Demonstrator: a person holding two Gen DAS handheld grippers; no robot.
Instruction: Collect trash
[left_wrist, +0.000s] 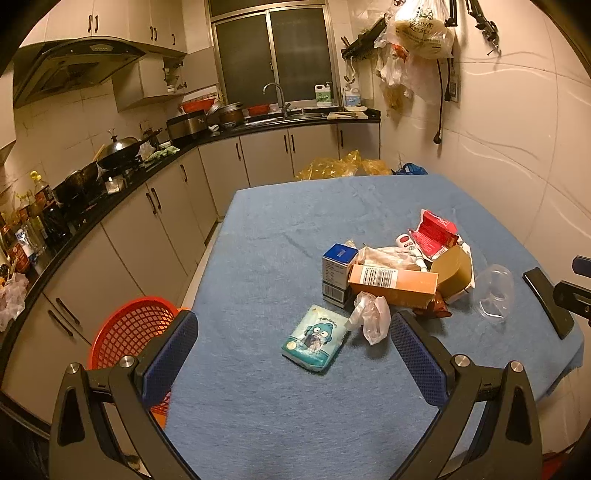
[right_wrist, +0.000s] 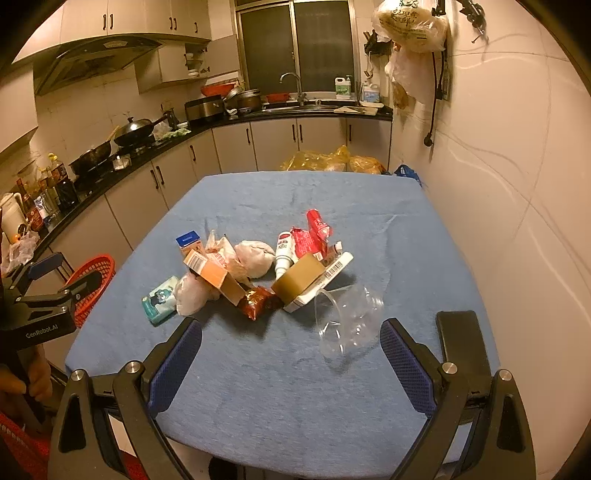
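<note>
A heap of trash lies on the blue-covered table (left_wrist: 258, 406): a teal tissue pack (left_wrist: 316, 339), a crumpled clear bag (left_wrist: 371, 314), an orange box (left_wrist: 391, 284), a blue-and-white carton (left_wrist: 336, 269), a red wrapper (left_wrist: 434, 230), a tape roll (left_wrist: 452, 275) and a clear plastic cup (left_wrist: 495, 291). My left gripper (left_wrist: 293, 354) hangs open just short of the tissue pack. My right gripper (right_wrist: 291, 358) is open near the table's front edge, with the clear cup (right_wrist: 349, 319) lying on its side just ahead. A red mesh basket (left_wrist: 129, 332) stands left of the table.
A black phone (right_wrist: 461, 343) lies on the table's right side by the right gripper's finger. Kitchen counters with pots and bottles (left_wrist: 33, 221) run along the left and back. Yellow bags (left_wrist: 332, 168) sit on the floor beyond the table. A hand (right_wrist: 37, 380) holds the left gripper's handle.
</note>
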